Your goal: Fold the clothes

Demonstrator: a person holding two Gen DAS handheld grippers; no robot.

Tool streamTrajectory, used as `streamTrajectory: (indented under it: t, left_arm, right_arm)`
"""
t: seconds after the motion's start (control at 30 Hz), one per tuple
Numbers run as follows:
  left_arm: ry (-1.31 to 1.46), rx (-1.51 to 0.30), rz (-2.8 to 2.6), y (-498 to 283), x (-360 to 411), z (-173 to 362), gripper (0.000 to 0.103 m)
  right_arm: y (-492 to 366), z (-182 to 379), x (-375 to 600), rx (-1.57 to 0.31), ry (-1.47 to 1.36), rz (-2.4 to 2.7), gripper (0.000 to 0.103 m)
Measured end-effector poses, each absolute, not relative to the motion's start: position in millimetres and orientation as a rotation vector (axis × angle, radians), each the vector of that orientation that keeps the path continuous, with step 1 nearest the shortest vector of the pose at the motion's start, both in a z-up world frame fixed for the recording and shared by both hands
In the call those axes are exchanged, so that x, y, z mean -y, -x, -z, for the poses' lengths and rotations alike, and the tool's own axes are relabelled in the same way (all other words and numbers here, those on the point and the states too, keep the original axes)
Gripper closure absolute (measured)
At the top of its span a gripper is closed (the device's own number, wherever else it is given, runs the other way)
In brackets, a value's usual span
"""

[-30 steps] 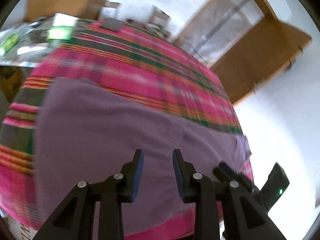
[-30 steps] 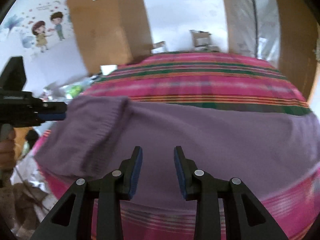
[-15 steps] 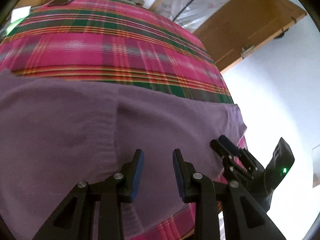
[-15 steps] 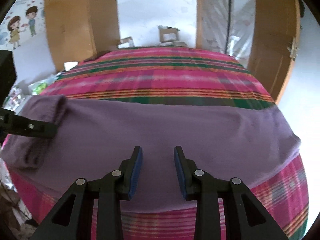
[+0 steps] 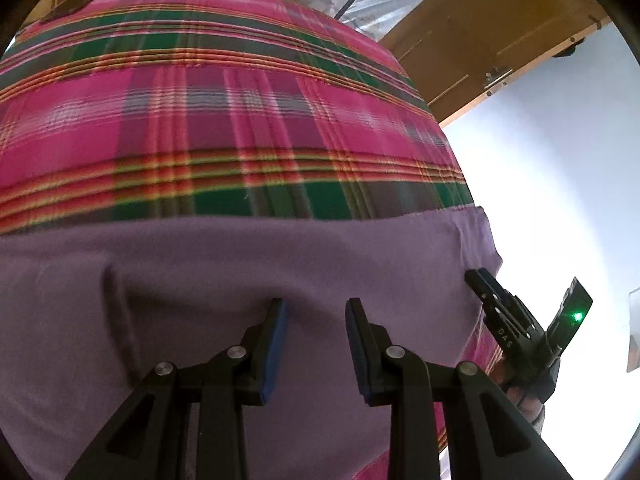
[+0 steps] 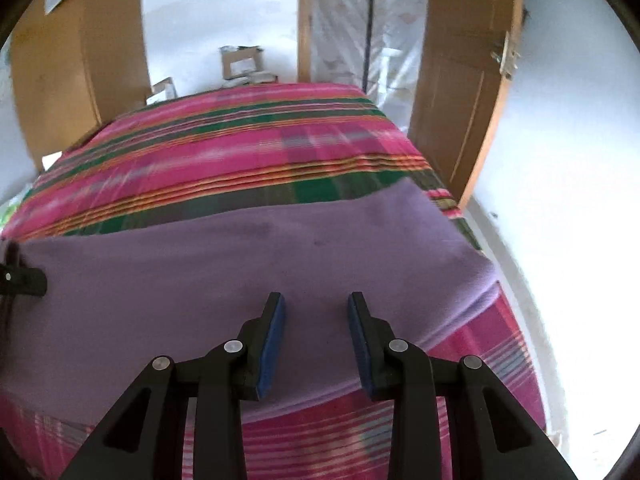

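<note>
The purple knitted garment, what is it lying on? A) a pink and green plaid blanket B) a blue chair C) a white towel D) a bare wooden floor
A: the purple knitted garment lies spread flat on the pink and green plaid blanket, whose stripes show beyond its far edge and below its near edge.

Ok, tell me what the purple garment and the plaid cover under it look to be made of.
Purple garment: seems a soft knit or fleece, matte, no sheen, draping in gentle rolls; blur hides the weave. Plaid cover: likely woven cloth, with fine ribbed stripes in pink, green and orange.
</note>
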State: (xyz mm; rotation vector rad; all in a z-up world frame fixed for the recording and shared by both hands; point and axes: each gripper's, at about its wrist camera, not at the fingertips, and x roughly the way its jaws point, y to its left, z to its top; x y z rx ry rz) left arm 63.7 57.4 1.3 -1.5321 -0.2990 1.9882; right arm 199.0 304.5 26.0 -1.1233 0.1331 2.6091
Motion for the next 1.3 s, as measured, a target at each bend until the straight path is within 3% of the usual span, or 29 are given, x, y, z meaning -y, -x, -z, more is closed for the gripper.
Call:
streamTrajectory:
  t: [0.5,0.6,1.3]
  left_arm:
    - [1.517,0.251,-1.991,-39.4,-99.9,-2.2,0.068]
    - [1.513,0.251,-1.981,-39.4,-103.4,-3.1,0.068]
    - [1.443,0.225,-1.893,-57.7,-129.2,-17.5,0.068]
  right_arm:
    - [-218.9,-37.7,-381.1,-0.29,1.035,-2.541,0.068]
    - [-215.8,-38.0,-384.3,-0.272,1.034,-2.524,0.053]
    - [-218.6,-25.1,-400.6,-0.378,1.099,-2.453,0.056]
